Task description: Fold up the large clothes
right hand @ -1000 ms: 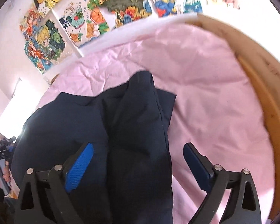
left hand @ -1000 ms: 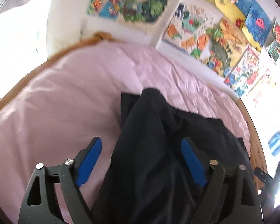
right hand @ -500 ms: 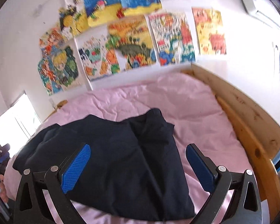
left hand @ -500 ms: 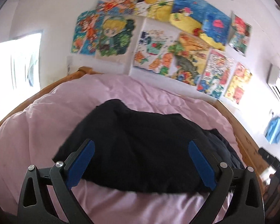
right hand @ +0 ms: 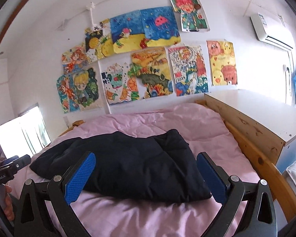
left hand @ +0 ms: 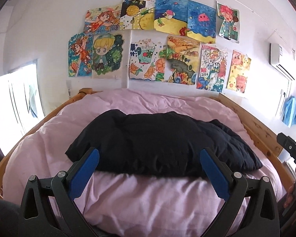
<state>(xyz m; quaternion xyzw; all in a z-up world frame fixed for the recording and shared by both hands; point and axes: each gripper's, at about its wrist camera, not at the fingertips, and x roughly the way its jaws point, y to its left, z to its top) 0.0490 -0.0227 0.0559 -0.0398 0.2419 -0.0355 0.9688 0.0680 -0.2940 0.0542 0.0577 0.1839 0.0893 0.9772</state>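
A dark navy padded garment (left hand: pixel 159 142) lies folded into a thick bundle on the pink duvet (left hand: pixel 148 203) of the bed. It also shows in the right wrist view (right hand: pixel 132 164). My left gripper (left hand: pixel 149 172) is open and empty, held back from the near edge of the garment. My right gripper (right hand: pixel 146 176) is open and empty too, back from the garment's near edge. Neither gripper touches the cloth.
The bed has a wooden frame (left hand: pixel 260 136) along the right side and a white-topped wooden cabinet (right hand: pixel 252 116) beside it. Children's drawings (left hand: pixel 159 45) cover the wall behind. A bright window (left hand: pixel 11 106) is at the left. An air conditioner (right hand: pixel 270 31) hangs at upper right.
Both grippers have pulled back and up from over the garment, and the views have tilted from looking down at it to looking across the bed. The garment now lies flat and folded.
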